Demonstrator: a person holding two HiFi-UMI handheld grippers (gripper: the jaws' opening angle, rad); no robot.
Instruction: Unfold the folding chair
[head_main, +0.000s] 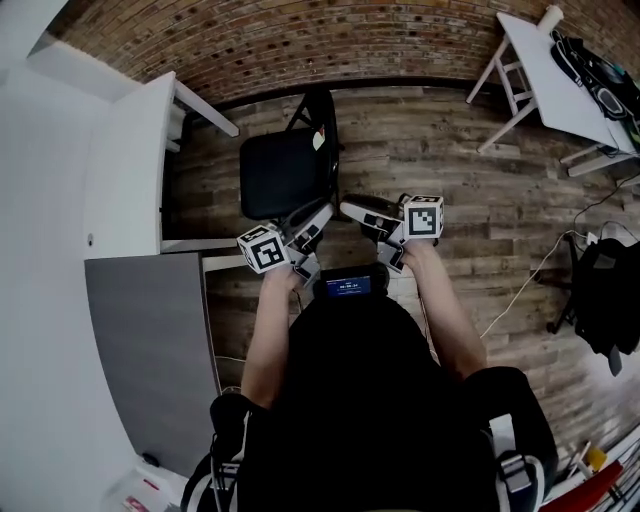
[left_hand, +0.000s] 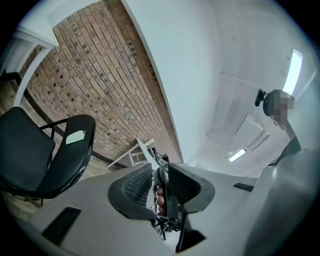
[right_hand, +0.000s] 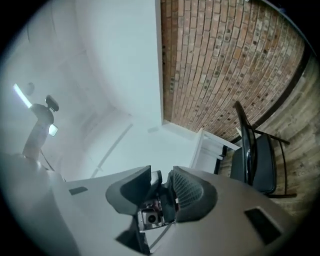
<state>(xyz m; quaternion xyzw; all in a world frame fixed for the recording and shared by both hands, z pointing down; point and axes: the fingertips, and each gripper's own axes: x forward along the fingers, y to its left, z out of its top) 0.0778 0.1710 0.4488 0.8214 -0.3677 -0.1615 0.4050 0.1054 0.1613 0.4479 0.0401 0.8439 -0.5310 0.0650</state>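
The folding chair (head_main: 285, 172) stands open at the floor's (head_main: 450, 150) far edge, so we hold the left tongs (left_hand: 159, 172) and right tongs (right_hand: 162, 177) clear of it, tip to tip, empty: left narrowly parted, right wider.

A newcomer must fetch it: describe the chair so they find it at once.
Start at the brick wall. Before it, beside the left white table, stands the chair. Unlike that table, it is black, with a pale tag on its back.

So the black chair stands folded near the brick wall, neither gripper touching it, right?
Not folded: the head view shows the black chair standing open, seat down, near the brick wall; neither the left gripper nor the right gripper touches it.
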